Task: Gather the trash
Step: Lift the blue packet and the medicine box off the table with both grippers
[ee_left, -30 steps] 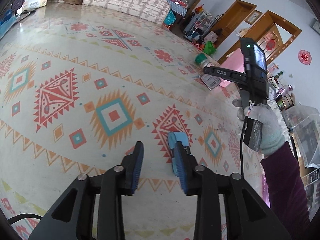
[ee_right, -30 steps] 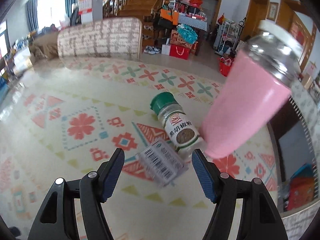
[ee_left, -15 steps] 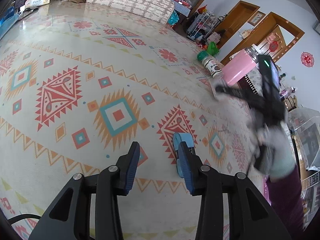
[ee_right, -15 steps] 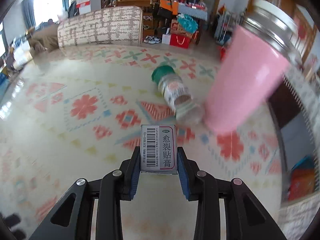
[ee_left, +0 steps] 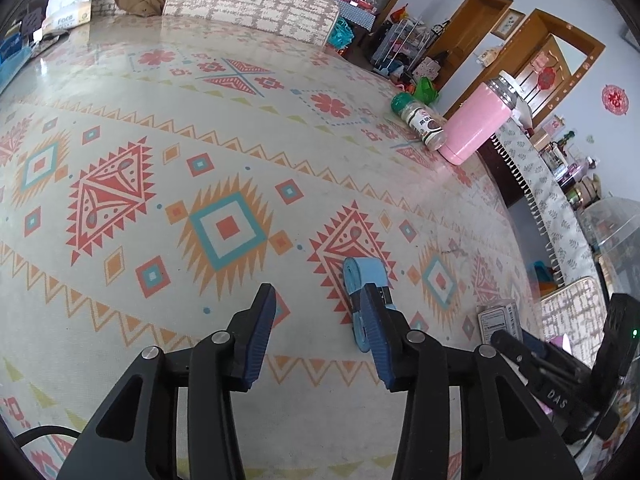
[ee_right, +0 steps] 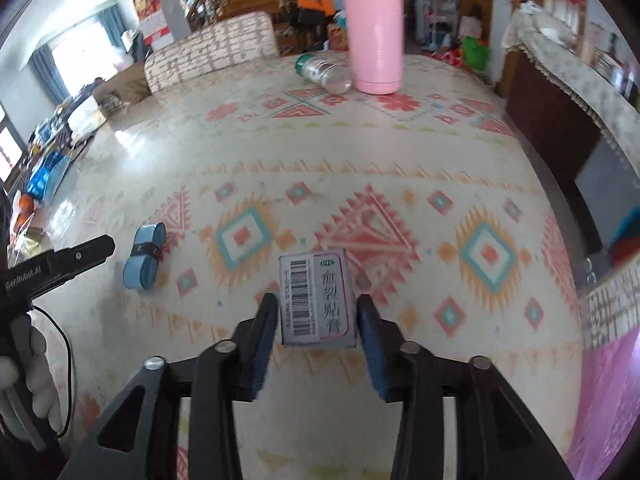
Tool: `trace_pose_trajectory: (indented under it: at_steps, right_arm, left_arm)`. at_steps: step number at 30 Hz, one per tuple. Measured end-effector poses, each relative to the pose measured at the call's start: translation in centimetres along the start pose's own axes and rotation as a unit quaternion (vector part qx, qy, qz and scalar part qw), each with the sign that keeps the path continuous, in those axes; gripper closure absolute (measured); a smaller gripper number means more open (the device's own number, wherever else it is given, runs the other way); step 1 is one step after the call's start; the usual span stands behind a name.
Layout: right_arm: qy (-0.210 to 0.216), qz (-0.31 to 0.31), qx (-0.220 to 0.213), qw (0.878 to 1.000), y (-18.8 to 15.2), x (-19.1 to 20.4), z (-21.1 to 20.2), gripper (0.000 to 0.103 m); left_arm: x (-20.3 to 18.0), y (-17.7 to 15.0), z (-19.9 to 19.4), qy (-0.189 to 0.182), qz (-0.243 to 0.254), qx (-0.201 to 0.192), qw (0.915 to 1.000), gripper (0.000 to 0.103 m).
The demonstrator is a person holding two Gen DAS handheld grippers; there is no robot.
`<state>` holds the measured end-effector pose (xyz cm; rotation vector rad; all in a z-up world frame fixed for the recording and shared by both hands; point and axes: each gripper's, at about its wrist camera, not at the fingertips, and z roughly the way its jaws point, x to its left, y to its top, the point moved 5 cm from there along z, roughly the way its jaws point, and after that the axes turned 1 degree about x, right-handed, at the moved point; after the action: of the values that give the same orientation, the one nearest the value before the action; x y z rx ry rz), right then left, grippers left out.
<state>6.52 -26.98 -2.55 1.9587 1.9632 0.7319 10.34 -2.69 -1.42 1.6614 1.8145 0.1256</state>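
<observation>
The right hand-held gripper (ee_right: 317, 322) clamps the small box (ee_right: 316, 300) above the tabletop's (ee_right: 360, 160) near edge, but its shallow pinch could slip. The left hand-held gripper (ee_left: 316, 334) gapes beside the blue roll (ee_left: 362, 280).

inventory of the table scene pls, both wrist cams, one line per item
small box: 1, white with barcode, between the right gripper's fingers
blue roll: 1, light blue with a black band, lying on the table by the left gripper
spice jar: 1, clear with green cap, on its side at the far edge
pink tumbler: 1, pink with metal lid, upright beside the jar
table: 1, patterned cover
chair: 1, patterned back, far side
left gripper: open, nothing in it
right gripper: shut on the box
</observation>
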Motion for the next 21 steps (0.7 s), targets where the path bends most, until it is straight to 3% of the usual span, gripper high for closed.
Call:
trace_pose_trajectory:
  at_steps: [2, 7, 21]
  right_arm:
    - [-0.001, 0.012, -0.008, 1.0, -0.5, -0.1, 0.3, 0.051]
    - [-0.003, 0.016, -0.027, 1.0, -0.7, -0.4, 0.2, 0.051]
    - [-0.016, -0.002, -0.048, 0.999, -1.4, -0.1, 0.0, 0.052]
  left_arm:
    - [-0.2, 0.0, 0.0, 0.005, 0.006, -0.007, 0.9999, 0.051]
    - [-0.6, -0.1, 0.0, 0.016, 0.018, -0.016, 0.9996, 0.049]
    - [-3.2, -1.7, 1.6, 0.062, 0.07, -0.025, 0.9954, 0.048]
